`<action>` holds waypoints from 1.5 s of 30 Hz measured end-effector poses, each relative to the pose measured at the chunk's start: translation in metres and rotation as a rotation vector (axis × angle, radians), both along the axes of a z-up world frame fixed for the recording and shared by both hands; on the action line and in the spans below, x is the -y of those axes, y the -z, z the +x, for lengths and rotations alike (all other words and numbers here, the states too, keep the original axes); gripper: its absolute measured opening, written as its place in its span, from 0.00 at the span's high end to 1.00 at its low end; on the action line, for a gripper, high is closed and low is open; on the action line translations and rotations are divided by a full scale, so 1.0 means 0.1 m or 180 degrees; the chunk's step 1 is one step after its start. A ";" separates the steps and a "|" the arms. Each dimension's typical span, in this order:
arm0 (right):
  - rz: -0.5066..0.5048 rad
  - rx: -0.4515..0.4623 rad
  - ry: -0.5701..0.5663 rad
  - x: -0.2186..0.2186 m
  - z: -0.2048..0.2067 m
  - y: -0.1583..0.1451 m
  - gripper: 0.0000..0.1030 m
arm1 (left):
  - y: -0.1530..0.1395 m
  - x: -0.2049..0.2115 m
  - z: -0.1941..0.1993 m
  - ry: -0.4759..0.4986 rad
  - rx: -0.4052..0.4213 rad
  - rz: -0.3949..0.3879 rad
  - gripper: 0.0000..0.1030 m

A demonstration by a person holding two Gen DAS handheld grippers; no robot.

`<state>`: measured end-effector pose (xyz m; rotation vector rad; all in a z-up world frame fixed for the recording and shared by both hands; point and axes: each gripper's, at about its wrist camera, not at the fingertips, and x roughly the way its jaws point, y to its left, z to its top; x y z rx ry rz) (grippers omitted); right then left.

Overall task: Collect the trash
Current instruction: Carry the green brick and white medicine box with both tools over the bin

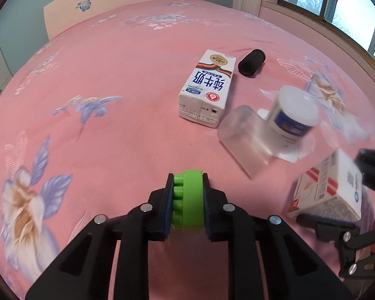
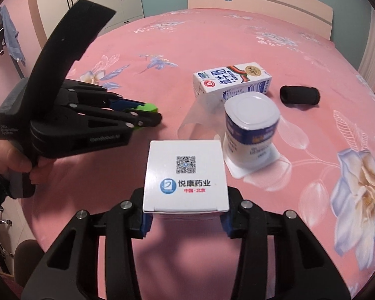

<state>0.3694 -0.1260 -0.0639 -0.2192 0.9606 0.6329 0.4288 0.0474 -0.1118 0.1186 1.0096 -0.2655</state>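
Both hand-held grippers are loaded: my left hand-held gripper [image 1: 187, 201] is clamped tight on a small bright green toothed plastic wheel [image 1: 188, 200], and my right hand-held gripper [image 2: 186, 218] has its blue pads pressed on the sides of a white cardboard medicine box with a QR code [image 2: 186, 175]. Each piece hangs just above the pink flowered bedsheet [image 1: 112, 87]. Still lying on the bed are a white milk carton with blue lettering [image 1: 207, 87] on its side, a black foam cylinder [image 1: 252, 62] just beyond it, a clear plastic cup [image 1: 245, 140] tipped over, and a white yoghurt pot with a blue band [image 1: 291, 115] standing upside down right beside that cup, possibly touching it. No bin shows in either view, so I cannot tell where this load goes. My worry is the box: the pads catch only its lower end, so a quick swing could make it pivot and slip out. The wheel is gripped across its flat faces, and I think it could roll free if I loosen. My two hands are also near each other, and crossing them could knock the box.
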 end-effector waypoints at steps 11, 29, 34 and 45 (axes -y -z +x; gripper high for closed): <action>-0.0075 0.0273 -0.0012 0.16 -0.65 -0.59 0.57 | -0.75 0.02 -0.79 -0.0166 0.0261 0.0064 0.78; -0.0057 0.0919 0.0012 0.46 -1.78 -1.81 0.57 | -2.05 0.21 -2.32 -0.0184 0.1028 0.0192 0.78; -0.0012 0.1034 0.0028 0.55 -2.12 -2.05 0.57 | -2.24 0.27 -2.69 -0.0179 0.1226 0.0284 0.78; -0.0003 0.1132 -0.0053 0.61 -2.67 -2.18 0.57 | -2.26 0.27 -3.26 -0.0119 0.1229 0.0339 0.78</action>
